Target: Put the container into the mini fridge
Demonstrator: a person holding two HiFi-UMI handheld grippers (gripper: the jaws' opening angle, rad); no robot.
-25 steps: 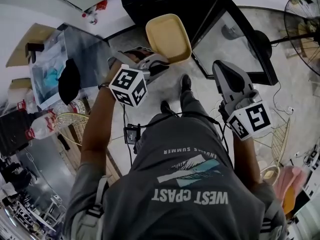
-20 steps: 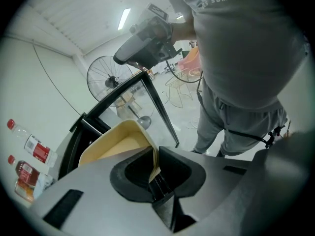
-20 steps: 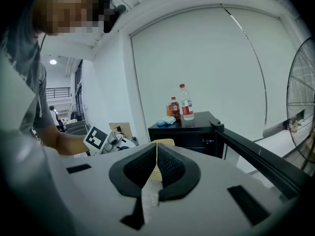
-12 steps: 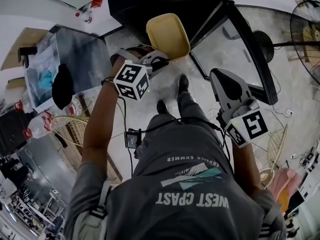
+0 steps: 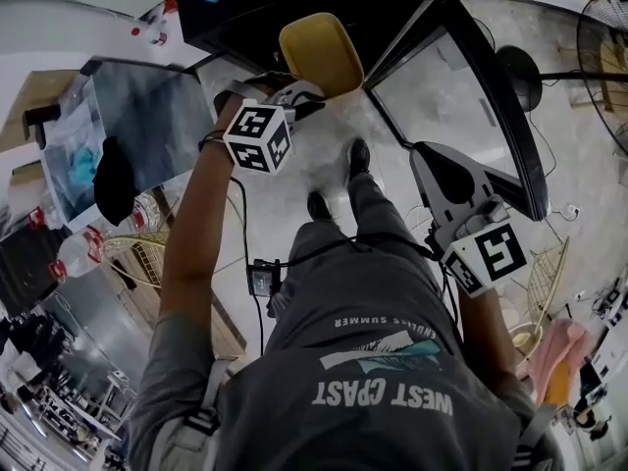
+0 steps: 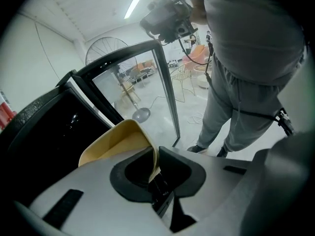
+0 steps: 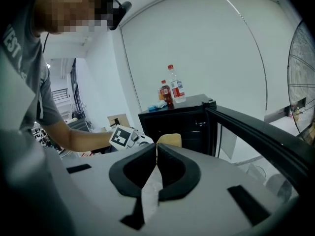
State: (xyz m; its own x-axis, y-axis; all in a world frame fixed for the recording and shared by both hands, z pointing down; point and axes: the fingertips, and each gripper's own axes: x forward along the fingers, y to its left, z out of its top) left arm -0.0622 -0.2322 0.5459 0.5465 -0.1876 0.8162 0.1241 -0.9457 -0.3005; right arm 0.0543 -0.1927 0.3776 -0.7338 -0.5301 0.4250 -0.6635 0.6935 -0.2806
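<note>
The left tongs (image 5: 306, 99) pinch the rim of the yellow container (image 5: 320, 53) at the mouth of the open mini fridge (image 5: 275, 8), the right tongs (image 5: 432, 155) pressed together and empty, so it should go in level, clear of the glass door (image 5: 446, 86), before release.

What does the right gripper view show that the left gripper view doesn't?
Only the right gripper view: two bottles standing on top of the mini fridge, and the right gripper shut on nothing. Only the left gripper view: the left gripper pinching the yellow container by its rim, and the person's shoes. Both: the fridge, its open glass door, the container.
</note>
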